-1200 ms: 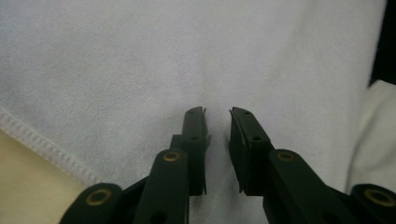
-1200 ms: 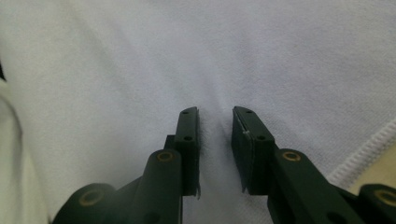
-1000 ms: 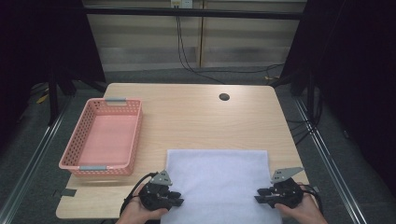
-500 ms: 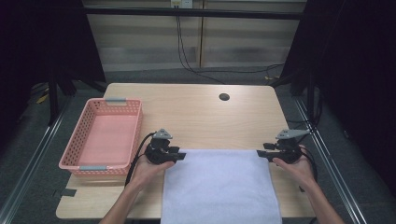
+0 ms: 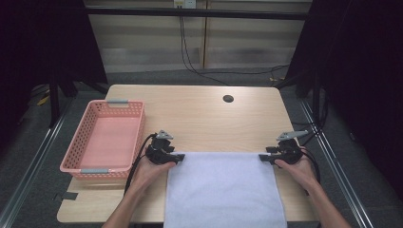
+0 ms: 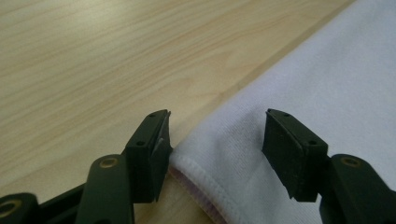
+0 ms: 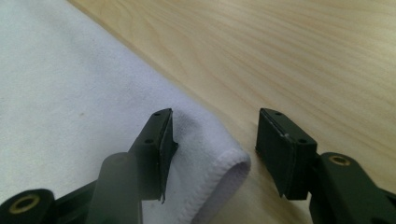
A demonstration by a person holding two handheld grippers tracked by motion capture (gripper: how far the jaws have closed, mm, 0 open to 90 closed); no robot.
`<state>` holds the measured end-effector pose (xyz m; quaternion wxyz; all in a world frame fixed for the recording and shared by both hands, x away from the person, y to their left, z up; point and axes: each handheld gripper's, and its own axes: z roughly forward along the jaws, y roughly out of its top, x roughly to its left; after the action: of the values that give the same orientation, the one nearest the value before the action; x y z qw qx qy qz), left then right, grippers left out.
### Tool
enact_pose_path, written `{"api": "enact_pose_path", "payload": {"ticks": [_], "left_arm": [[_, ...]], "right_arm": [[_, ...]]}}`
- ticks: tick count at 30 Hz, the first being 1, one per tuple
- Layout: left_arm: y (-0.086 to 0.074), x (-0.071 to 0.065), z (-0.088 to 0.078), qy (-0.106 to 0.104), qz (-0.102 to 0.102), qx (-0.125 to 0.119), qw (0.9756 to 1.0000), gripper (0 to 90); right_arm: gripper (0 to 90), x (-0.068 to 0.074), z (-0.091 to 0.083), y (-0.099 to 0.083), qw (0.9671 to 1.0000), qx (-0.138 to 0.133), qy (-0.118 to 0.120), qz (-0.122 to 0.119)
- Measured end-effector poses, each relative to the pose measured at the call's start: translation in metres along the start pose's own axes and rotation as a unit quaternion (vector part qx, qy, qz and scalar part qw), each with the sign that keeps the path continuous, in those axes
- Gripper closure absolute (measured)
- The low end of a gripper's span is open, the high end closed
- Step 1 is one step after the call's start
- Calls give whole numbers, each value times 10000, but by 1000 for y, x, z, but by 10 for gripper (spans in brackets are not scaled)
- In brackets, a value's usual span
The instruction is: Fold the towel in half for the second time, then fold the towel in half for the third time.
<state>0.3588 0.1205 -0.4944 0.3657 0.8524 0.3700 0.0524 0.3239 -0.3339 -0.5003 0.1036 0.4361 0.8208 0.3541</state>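
White towel [image 5: 223, 187]: one item, soft napped cloth with a stitched hem, rectangular outline. Lies flat and smooth on the light wooden table [image 5: 199, 111], at its near middle, far edge straight across, near edge running over the table's front edge. Far left corner [image 6: 187, 163] rounded and slightly raised, hem showing a faint pink tint underneath. Far right corner [image 7: 231, 163] rolled into a thick, rounded fold of doubled cloth.
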Motion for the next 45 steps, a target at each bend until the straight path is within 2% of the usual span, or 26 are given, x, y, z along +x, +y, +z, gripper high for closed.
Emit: {"api": "enact_pose_path", "payload": {"ticks": [1, 2, 3, 4, 6, 7, 8, 9, 10, 11, 12, 13, 14, 17, 18, 20, 21, 23, 24, 27, 28, 30, 32, 37, 40, 45], "left_arm": [[0, 0, 0, 0, 0, 0, 10000, 416], [-3, -1, 0, 25, -39, 12, 10000, 417], [-3, -1, 0, 25, -39, 12, 10000, 417], [-4, -1, -1, 15, -28, 1, 10000, 417], [-7, -1, -3, 29, 9, -20, 10000, 425], [-7, -1, -3, 29, 9, -20, 10000, 434], [-8, -1, -4, 29, 100, 15, 9999, 485], [-8, -1, -4, -57, 103, -6, 9999, 485], [-9, -1, -4, -104, 113, -15, 9999, 525], [-9, 0, -4, -229, 198, 9, 9995, 610], [-9, -1, -4, -324, 261, 48, 9991, 749], [-9, -1, -3, -343, 168, 33, 9993, 815], [-9, -1, -3, -445, 54, 11, 9990, 829], [-8, 0, -5, -595, 15, -31, 9982, 839], [-7, 1, -7, -561, -40, -125, 9983, 840], [-4, 2, -13, -729, -165, -339, 9966, 842], [-2, 0, -16, -679, -214, -422, 9966, 842], [4, -8, -21, -653, -37, -547, 9964, 842], [9, -13, -25, -736, -12, -652, 9952, 842], [15, -14, -27, -671, 105, -611, 9958, 842], [17, -12, -29, -684, 135, -619, 9956, 841], [21, -7, -35, -720, 10, -766, 9945, 841], [25, -6, -39, -672, -32, -802, 9945, 841], [34, -3, -48, -660, -24, -926, 9935, 841], [43, 0, -50, -596, 57, -864, 9945, 841], [54, 5, -55, -525, 63, -949, 9941, 841]], "right_arm": [[474, 0, 0, 0, 10000, 0, 0, 0], [516, 0, 0, 0, 10000, 12, 74, 6], [516, 0, 0, 0, 10000, 12, 74, 6], [554, 0, -1, 0, 10000, 15, 78, 28], [625, 4, -2, -2, 9999, 37, 91, -98], [625, 4, -2, -2, 9999, 37, 91, -98], [702, 5, -4, -3, 9997, 51, 189, -141], [702, 5, -4, -3, 9997, 51, 189, -141], [738, 6, -4, -4, 9997, 59, 221, -84], [771, 6, -4, -5, 9996, 35, 291, -60], [803, 7, -5, -5, 9995, 63, 310, -33], [834, 6, -5, -4, 9994, 82, 347, -3], [841, 7, -6, -4, 9995, 62, 309, 44], [849, 5, -9, -3, 9993, -26, 369, 83], [850, 4, -11, -2, 9993, -71, 357, 110], [851, 2, -15, 0, 9990, -207, 381, 119], [851, 2, -17, 1, 9988, -282, 373, 154], [851, 0, -22, 5, 9983, -401, 392, 184], [851, -1, -25, 7, 9979, -496, 383, 179], [852, -1, -28, 10, 9975, -544, 399, 188], [852, -1, -31, 12, 9976, -566, 374, 116], [853, -2, -35, 16, 9971, -653, 362, 131], [853, -5, -40, 20, 9960, -784, 388, 153], [853, -7, -47, 30, 9950, -924, 372, 89], [853, -9, -52, 42, 9943, -1013, 323, 70], [853, -13, -56, 51, 9931, -1135, 290, 79]]}}
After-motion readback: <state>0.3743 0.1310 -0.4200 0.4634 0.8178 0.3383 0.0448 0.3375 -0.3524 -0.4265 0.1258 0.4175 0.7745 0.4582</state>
